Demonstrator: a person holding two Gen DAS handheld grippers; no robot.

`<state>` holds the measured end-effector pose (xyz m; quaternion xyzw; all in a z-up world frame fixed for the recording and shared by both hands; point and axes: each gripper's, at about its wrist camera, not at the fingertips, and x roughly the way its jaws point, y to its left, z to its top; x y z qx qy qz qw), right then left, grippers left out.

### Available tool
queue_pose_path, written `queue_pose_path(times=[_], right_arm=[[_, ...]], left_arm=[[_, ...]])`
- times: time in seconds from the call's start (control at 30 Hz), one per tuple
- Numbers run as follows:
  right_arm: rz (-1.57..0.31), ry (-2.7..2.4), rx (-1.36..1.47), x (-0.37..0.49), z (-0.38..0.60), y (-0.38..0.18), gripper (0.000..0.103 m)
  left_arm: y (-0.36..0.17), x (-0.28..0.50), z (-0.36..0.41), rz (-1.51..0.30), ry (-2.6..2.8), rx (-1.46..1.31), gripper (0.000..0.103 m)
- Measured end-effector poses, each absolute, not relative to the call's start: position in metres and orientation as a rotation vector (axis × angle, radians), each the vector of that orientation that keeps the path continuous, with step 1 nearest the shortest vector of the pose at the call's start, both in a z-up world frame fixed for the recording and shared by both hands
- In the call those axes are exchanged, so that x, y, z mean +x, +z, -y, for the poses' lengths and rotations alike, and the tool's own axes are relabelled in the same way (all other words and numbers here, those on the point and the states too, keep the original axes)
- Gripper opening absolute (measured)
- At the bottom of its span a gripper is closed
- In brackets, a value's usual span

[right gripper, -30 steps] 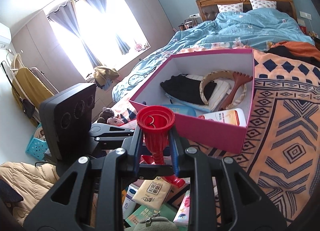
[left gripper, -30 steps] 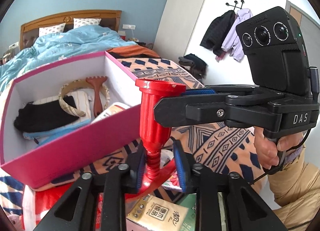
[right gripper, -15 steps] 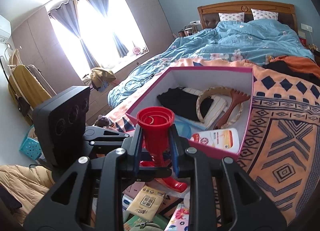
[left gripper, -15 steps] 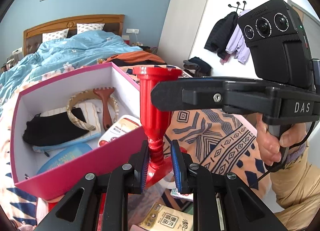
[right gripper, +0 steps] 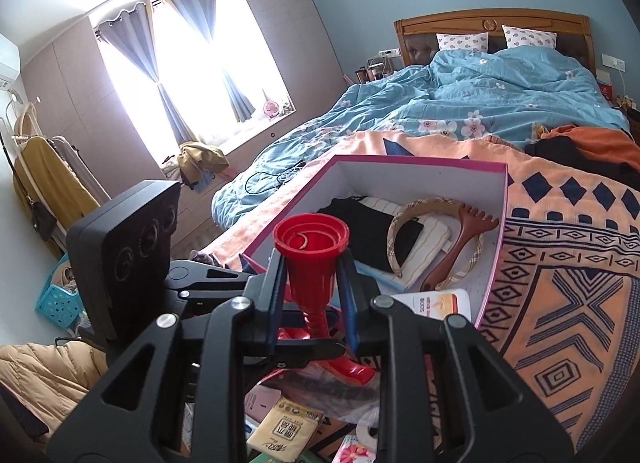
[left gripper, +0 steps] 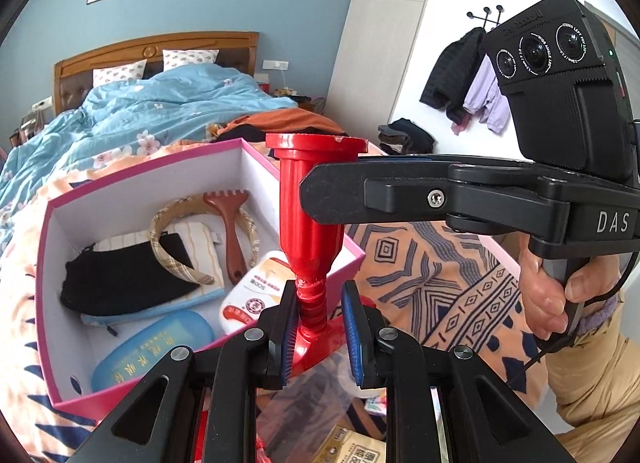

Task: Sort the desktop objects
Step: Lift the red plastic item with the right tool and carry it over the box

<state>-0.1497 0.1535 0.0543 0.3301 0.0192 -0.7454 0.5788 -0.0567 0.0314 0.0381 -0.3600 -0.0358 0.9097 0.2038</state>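
Observation:
A red desk lamp (left gripper: 310, 219) with a ribbed flexible neck and cone head stands upright between both grippers; it also shows in the right wrist view (right gripper: 310, 259). My left gripper (left gripper: 318, 317) brackets the ribbed neck, its left pad touching and its right pad a little off. My right gripper (right gripper: 310, 291) is shut on the lamp's cone head; in the left wrist view its finger (left gripper: 344, 187) crosses the head. Behind stands a pink box (left gripper: 60, 347) holding a black cloth, a headband, a brown scraper, a blue case and a white bottle.
The box (right gripper: 494, 255) sits on a patterned orange blanket (right gripper: 568, 303) on the bed. Below the grippers lie a tissue pack (right gripper: 286, 431), packets and a plastic bag. A blue quilt (right gripper: 460, 111) covers the far bed. The person's hand (left gripper: 552, 283) holds the right gripper.
Both grippers have lifted the lamp higher and towards the box; the box now shows more from above. The left gripper's jaws stand slightly wider round the neck.

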Motion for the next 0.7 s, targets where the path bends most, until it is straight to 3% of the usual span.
queue_pose_path(times=[0.7], right_arm=[[-0.019,-1.752,0.777,-0.171,-0.139,0.064,0.027]], left_arm=[[0.047,-0.084,-0.012,0.121,2.582,-1.016,0.021]])
